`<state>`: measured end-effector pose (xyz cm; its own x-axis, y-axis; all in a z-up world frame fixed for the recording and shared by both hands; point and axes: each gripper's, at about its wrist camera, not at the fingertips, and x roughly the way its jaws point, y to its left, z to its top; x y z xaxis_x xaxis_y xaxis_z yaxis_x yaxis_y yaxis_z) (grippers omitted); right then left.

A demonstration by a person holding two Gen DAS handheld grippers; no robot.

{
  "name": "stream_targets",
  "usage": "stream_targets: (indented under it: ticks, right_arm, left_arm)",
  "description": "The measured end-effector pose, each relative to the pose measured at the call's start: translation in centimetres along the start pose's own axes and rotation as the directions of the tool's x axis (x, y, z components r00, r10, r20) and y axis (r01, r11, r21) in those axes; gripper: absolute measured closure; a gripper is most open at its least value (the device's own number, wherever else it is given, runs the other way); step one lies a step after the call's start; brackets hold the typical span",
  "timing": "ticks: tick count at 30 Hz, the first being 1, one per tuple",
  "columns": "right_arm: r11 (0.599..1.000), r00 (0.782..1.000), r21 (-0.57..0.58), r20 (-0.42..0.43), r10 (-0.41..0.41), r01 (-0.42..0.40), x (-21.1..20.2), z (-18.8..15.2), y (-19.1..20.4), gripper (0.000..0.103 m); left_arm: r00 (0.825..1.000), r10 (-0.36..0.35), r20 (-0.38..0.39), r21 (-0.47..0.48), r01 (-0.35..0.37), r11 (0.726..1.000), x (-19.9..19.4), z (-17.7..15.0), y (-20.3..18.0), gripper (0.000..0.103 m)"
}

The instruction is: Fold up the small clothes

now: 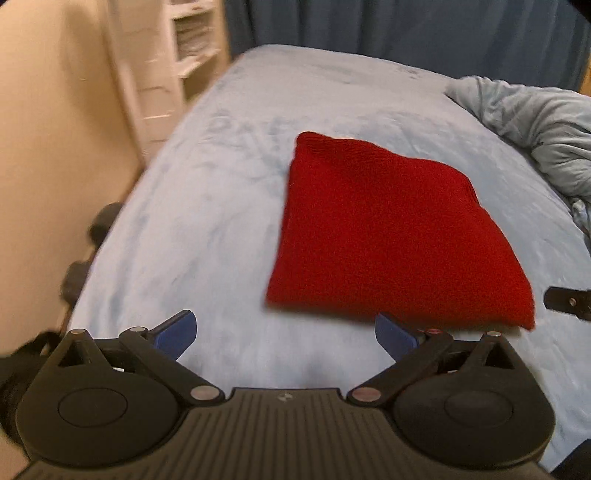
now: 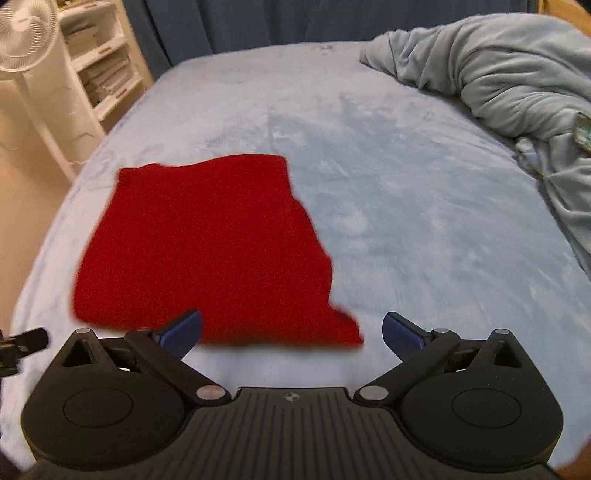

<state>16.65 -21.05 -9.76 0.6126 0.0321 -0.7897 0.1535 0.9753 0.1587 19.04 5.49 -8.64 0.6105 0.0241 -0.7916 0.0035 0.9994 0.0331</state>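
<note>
A red knitted garment [image 1: 391,229] lies folded flat in a rough square on the light blue bed cover [image 1: 221,221]. My left gripper [image 1: 286,338] is open above the cover, near the garment's front left edge, with nothing between its blue pads [image 1: 177,332]. In the right wrist view the same garment [image 2: 207,243] lies ahead and to the left. My right gripper [image 2: 291,332] is open over its front right corner, holding nothing. A black part of the other gripper [image 1: 569,302] shows at the right edge of the left wrist view.
A crumpled grey-blue duvet [image 2: 509,85] is piled at the back right of the bed. White shelves [image 2: 99,62] and a white fan [image 2: 26,37] stand on the floor to the left. A dark blue curtain [image 2: 295,18] hangs behind the bed.
</note>
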Motion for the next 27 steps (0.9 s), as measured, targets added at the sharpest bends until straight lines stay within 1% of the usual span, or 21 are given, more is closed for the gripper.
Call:
stream_targets:
  ticks: [3,5,7,9,11,14,19,27]
  right_arm:
    - [1.0,0.999,-0.021,0.025,0.024,-0.023,-4.0,-2.1,0.9,0.001]
    - [0.998,0.998,-0.056,0.055,0.018,-0.015,-6.5,-3.1,1.5,0.001]
    - [0.997,0.996,-0.078,0.089,0.005,0.002,-8.4,-4.1,1.9,0.001]
    - [0.997,0.994,-0.08,0.113,0.004,0.005,-9.8,-4.9,2.0,0.001]
    - [0.997,0.991,-0.076,0.133,0.01,0.001,-10.9,-5.6,1.7,0.001]
    - [0.997,0.989,-0.071,0.151,0.005,0.006,-11.9,-6.1,1.7,0.001]
    - [0.998,0.987,-0.06,0.159,0.002,0.008,-12.7,-6.5,1.4,0.001]
    - [0.998,0.986,-0.069,0.165,-0.002,0.013,-12.9,-6.7,1.6,0.001]
  left_arm:
    - [0.999,0.001,0.041,0.039,-0.002,0.999,-3.8,-1.9,-1.1,0.0]
    - [0.998,0.011,0.068,0.089,-0.017,0.996,-5.8,-2.5,-2.0,0.0]
    - [0.995,0.022,0.102,0.099,-0.032,0.995,-7.5,-2.8,-2.5,0.0]
    - [0.993,-0.01,0.12,0.104,-0.003,0.995,-8.8,-3.0,-2.9,0.0]
    - [0.992,-0.018,0.128,0.125,0.002,0.992,-9.9,-3.4,-3.4,0.0]
    - [0.991,-0.008,0.134,0.146,-0.011,0.989,-10.9,-4.2,-4.3,0.0]
    - [0.995,-0.011,0.102,0.135,-0.003,0.991,-11.3,-4.9,-4.6,0.0]
    - [0.996,-0.007,0.089,0.122,-0.004,0.992,-11.7,-5.1,-4.7,0.0]
